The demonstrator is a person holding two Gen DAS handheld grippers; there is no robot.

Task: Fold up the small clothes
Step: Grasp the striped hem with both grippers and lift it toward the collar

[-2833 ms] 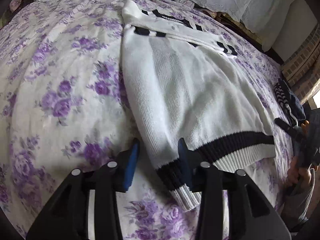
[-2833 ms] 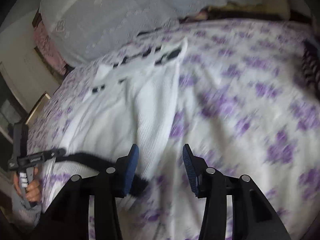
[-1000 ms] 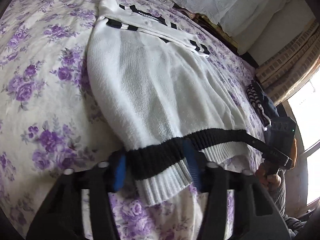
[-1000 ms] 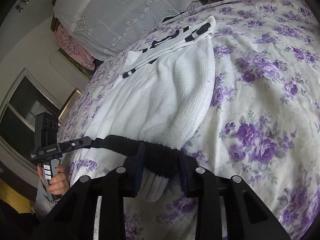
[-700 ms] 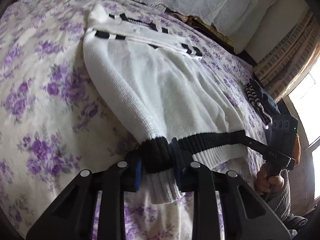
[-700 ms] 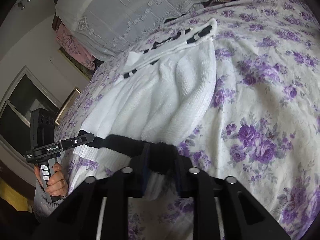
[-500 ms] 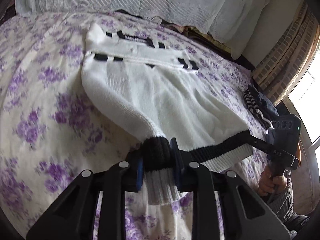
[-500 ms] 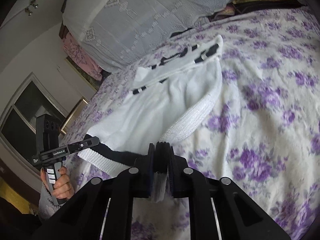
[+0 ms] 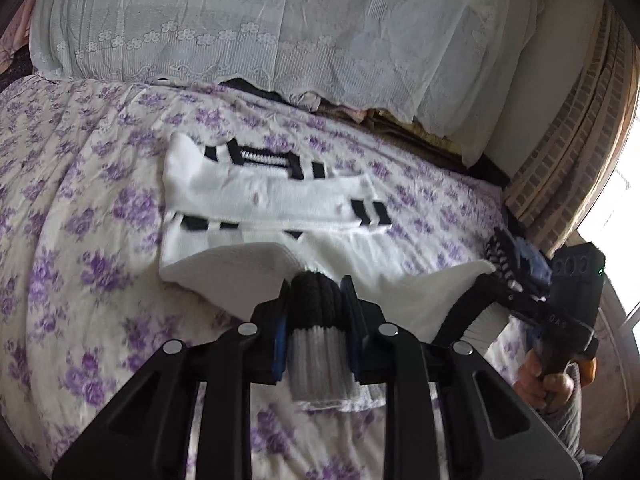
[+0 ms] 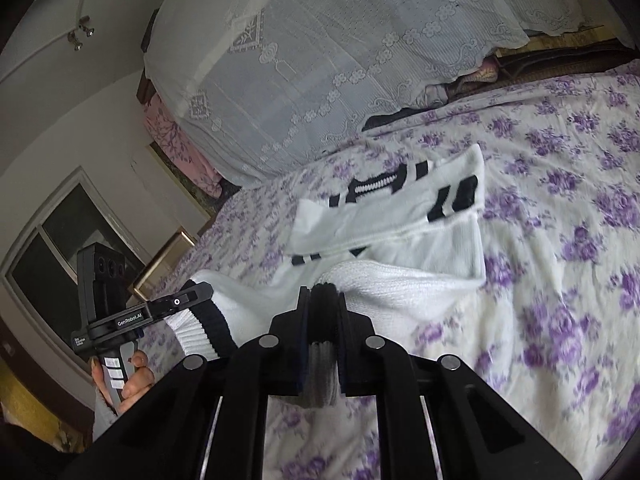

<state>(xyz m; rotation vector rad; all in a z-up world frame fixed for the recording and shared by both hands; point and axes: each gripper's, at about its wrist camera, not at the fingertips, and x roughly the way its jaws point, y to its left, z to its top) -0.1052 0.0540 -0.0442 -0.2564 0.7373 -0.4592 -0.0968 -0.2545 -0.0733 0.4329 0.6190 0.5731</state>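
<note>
Sweater [image 9: 280, 200] lies on the bed [image 9: 80, 240], collar end far, long axis running straight away from both grippers. Left hand-held gripper [image 9: 316, 312] and right hand-held gripper [image 10: 323, 312] each clenched on a hem [image 9: 316, 300] corner, lifted; both equally near. Fold goes fwd toward collar. Vs 2.8 s ago: jaws were apart, hem flat on bed; now pinched, raised, carried fwd.

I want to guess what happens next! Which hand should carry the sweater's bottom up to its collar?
Neither alone: left gripper and right gripper each pinch a corner of the sweater hem, so both probably lift together.
</note>
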